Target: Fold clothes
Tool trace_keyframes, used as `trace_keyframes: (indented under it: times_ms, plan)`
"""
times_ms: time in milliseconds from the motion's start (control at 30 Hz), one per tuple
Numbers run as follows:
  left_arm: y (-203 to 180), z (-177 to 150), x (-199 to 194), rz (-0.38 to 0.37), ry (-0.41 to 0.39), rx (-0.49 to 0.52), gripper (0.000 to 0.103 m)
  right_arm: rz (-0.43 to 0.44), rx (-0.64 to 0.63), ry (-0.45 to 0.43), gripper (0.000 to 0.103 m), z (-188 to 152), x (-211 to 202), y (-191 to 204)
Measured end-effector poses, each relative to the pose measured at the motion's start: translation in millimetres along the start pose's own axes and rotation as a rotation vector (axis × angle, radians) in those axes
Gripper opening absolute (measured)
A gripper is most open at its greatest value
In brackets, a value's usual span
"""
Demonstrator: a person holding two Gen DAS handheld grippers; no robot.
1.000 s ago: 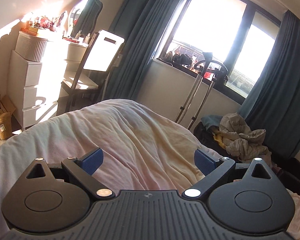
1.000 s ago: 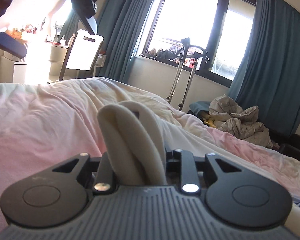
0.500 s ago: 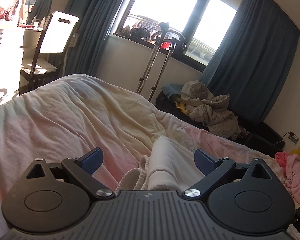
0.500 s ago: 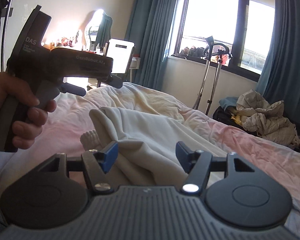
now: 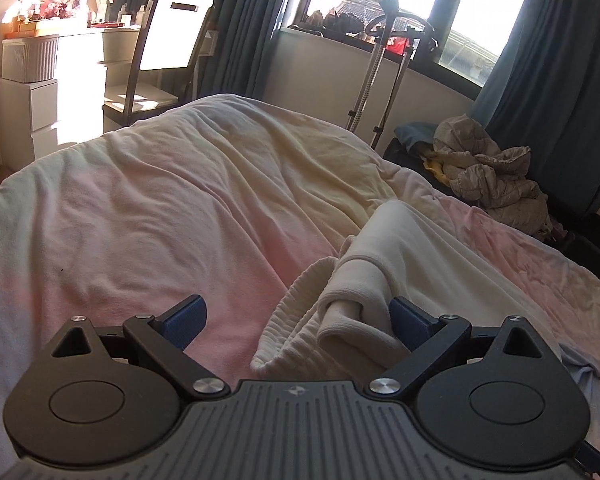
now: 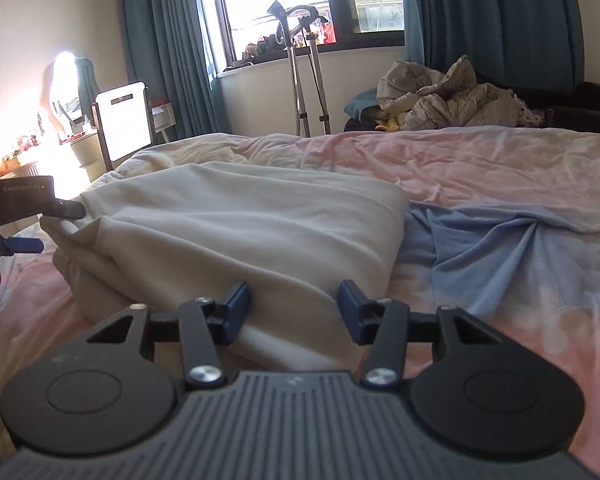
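Since a second ago the right gripper (image 6: 292,312) has let go of the cream garment (image 6: 236,224) it was pinching upright, and its jaws now stand apart at the cloth's near edge. That garment lies folded over on the pink bed (image 6: 480,160). Jaws of the left gripper (image 5: 296,320) are wide apart around the garment's far corner, gripping nothing, so one fold looks finished and the next grasp seems due.
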State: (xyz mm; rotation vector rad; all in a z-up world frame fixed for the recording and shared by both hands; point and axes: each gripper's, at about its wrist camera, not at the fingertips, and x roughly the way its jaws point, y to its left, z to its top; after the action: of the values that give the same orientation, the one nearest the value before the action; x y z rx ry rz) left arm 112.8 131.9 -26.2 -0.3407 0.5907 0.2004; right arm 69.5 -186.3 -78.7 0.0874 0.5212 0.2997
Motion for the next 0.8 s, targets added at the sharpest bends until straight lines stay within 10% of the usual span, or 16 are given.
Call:
trace_keyframes:
  times_ms: [800]
  plan:
    - [4.8,-7.8,6.5,-0.084,0.078,-0.149,0.099,-0.011,-0.023,0.036,0.053,-11.0,-0.6,2.2]
